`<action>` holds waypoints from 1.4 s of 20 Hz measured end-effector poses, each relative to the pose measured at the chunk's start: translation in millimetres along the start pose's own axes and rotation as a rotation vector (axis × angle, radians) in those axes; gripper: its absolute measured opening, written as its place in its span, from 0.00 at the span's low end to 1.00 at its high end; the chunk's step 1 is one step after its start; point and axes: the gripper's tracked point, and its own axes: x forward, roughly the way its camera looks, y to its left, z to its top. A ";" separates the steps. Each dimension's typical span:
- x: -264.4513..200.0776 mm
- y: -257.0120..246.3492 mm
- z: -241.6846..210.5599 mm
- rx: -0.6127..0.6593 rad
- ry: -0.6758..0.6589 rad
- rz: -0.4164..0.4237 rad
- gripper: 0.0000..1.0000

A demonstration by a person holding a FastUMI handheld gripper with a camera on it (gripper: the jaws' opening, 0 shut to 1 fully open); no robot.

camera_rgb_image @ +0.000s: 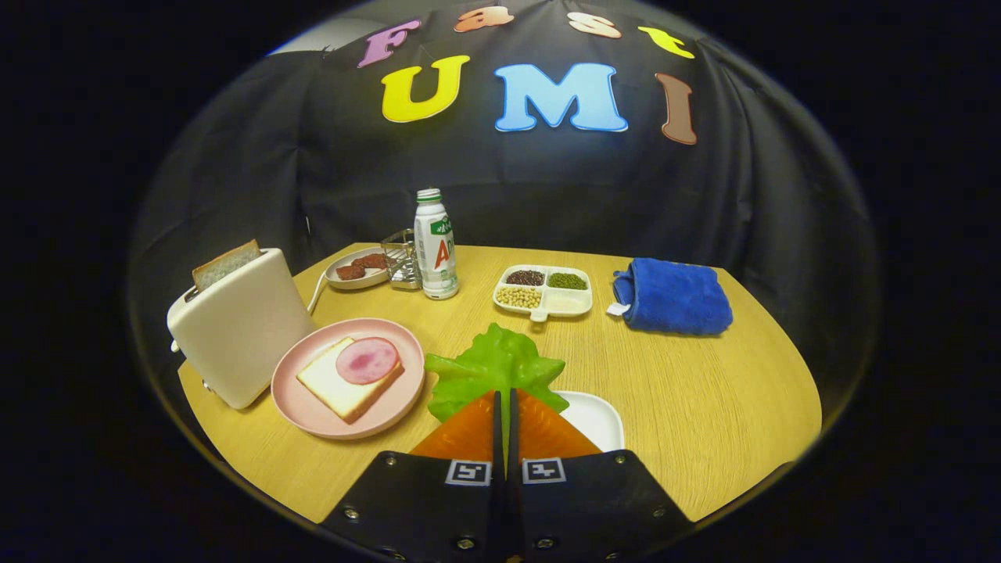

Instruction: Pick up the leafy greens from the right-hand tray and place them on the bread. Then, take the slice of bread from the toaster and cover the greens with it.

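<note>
Gripper [505, 403] pinched nearly together on the leafy greens [493, 367], both fingers pressing the leaf's near edge, leaf fanned out ahead of the tips. Apparently lifted just above the white tray [598, 418], though contact hard to judge. Beside the leaf, pink plate [305, 407] with bread [336, 387] topped by a ham slice [367, 360]. Further along, toaster [238, 328] holding an upright bread slice [225, 262]. Beyond, bottle [435, 246], divided dish [543, 291], blue cloth [672, 297] on the wooden table [688, 391].

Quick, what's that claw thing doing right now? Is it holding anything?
Gripper: closed, both fingers pinching the leafy greens, which stick out just ahead of the fingertips above the white tray.
</note>
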 end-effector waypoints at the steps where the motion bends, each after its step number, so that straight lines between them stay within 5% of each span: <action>1: -0.2 9.6 5.9 -0.013 -0.009 0.012 0.00; 13: 33.8 147.6 11.9 -0.076 0.007 0.206 0.00; 20: 48.9 165.1 0.5 -0.101 0.031 0.209 0.00; 25: 41.8 167.2 11.2 -0.116 -0.008 0.207 0.16; 28: 35.5 173.1 18.5 -0.103 -0.018 0.215 0.16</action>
